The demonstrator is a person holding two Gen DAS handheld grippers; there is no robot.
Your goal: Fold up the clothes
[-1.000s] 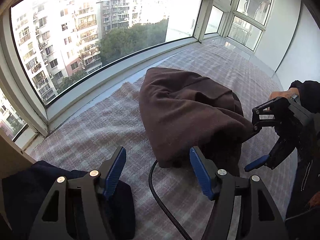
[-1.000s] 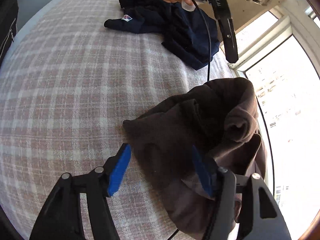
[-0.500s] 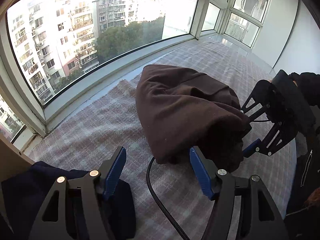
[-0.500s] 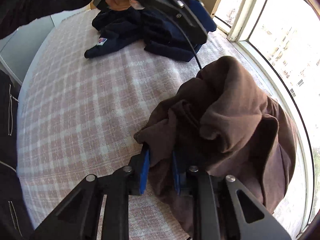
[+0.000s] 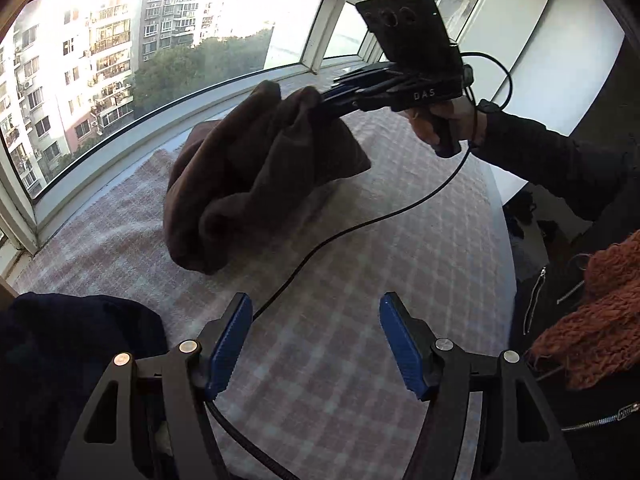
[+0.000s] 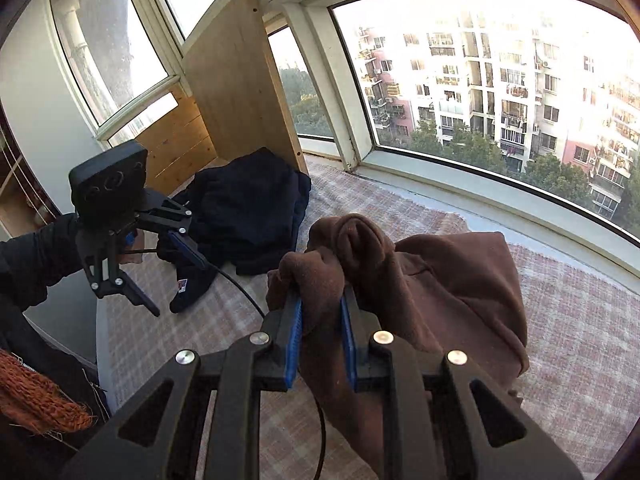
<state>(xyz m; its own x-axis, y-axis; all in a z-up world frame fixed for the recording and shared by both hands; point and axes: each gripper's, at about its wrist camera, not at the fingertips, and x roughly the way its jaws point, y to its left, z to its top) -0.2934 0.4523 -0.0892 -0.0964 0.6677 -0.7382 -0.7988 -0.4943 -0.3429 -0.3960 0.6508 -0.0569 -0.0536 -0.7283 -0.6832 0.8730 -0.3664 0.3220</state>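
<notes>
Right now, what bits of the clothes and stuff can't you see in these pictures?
- Brown garment: its type is unclear; it is bunched up, and the right gripper covers the pinched part in the right wrist view.
- Dark blue garment: cut off by the left wrist view's edge and the left gripper.
- Small label on it: too small to read.

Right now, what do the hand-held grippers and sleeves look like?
Both hand-held grippers, left and right, have black skeletal frames, blue ribbed pads, silver pivot bolts and trailing black cables. The right one's body reads "DAS". Dark sleeves; rust knit scarf.
</notes>
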